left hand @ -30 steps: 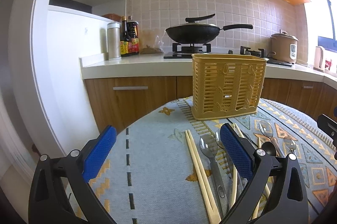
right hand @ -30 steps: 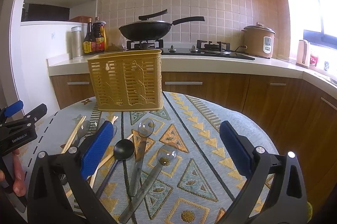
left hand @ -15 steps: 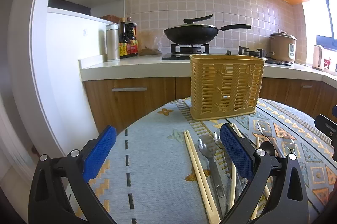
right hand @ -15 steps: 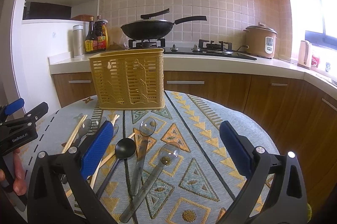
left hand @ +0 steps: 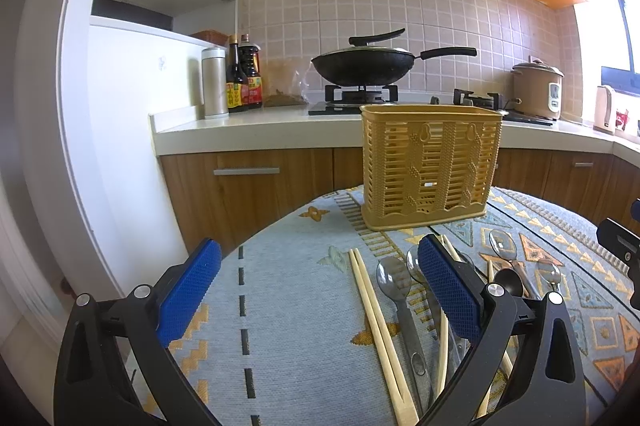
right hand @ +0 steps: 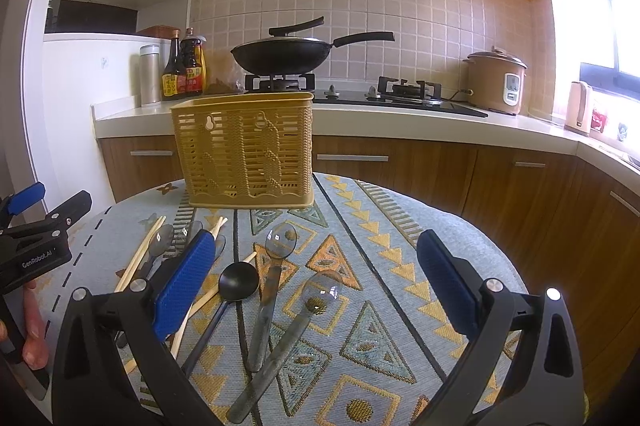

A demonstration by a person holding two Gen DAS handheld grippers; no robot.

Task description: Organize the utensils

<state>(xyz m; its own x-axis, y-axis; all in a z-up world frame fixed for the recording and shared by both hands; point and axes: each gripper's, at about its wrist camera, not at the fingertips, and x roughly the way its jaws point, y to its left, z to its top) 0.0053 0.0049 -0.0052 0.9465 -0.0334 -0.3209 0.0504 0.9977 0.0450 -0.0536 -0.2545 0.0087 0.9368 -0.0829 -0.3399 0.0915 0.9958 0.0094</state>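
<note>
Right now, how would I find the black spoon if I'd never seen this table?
Look for the yellow basket standing on the patterned tablecloth. In front of it lie spoons and chopsticks. The black spoon is the only solid black one; the spoons beside it are see-through.

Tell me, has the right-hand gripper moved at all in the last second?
Yes, slightly. In its own view the yellow slotted plastic basket and the wok behind have drifted rightward, so the open right gripper has swung a little left.
</note>
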